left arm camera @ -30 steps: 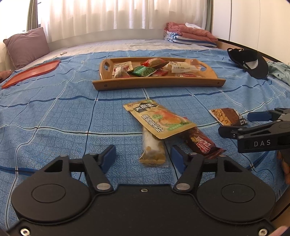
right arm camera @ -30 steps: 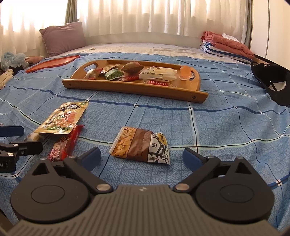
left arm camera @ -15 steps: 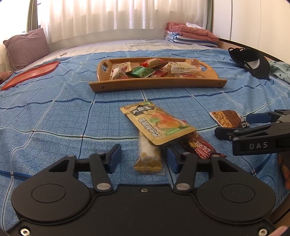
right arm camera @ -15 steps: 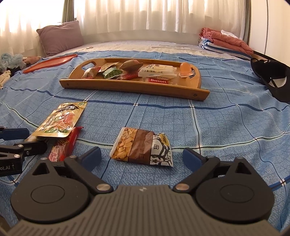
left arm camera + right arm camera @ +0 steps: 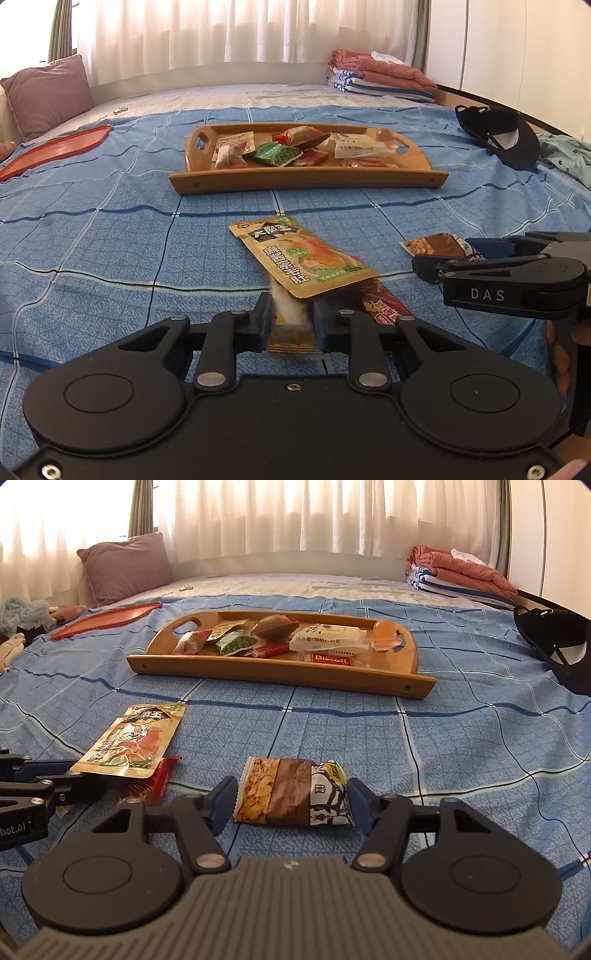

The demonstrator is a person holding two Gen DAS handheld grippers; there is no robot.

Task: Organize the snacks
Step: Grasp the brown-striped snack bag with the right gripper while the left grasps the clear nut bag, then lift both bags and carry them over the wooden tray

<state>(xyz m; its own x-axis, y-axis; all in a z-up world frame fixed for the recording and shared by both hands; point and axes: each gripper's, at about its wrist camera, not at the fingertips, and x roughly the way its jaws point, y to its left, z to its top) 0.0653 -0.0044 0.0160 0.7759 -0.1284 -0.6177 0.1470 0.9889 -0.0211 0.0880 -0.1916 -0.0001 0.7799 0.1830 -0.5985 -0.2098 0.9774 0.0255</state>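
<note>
Blue checked bed cover (image 5: 110, 236) carries all. Wooden handled tray (image 5: 306, 181), far centre, already holds several snacks. Both claws narrower than second ago, closing. Right claw (image 5: 291, 805) brackets peanut-print snack bar (image 5: 291, 797), pads nearly touching. Left claw (image 5: 290, 325) pinching pale yellow packet (image 5: 290, 332) under yellow-green pouch (image 5: 301, 256). Pickups imminent.

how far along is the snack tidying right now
Partly done: several packets already lie in the wooden tray. In hand: the left gripper is closing on the pale narrow packet, and the right gripper is closing around the peanut bar packet. Neither is lifted yet. Left on the bedspread: the yellow pouch and the red wrapper under it.
</note>
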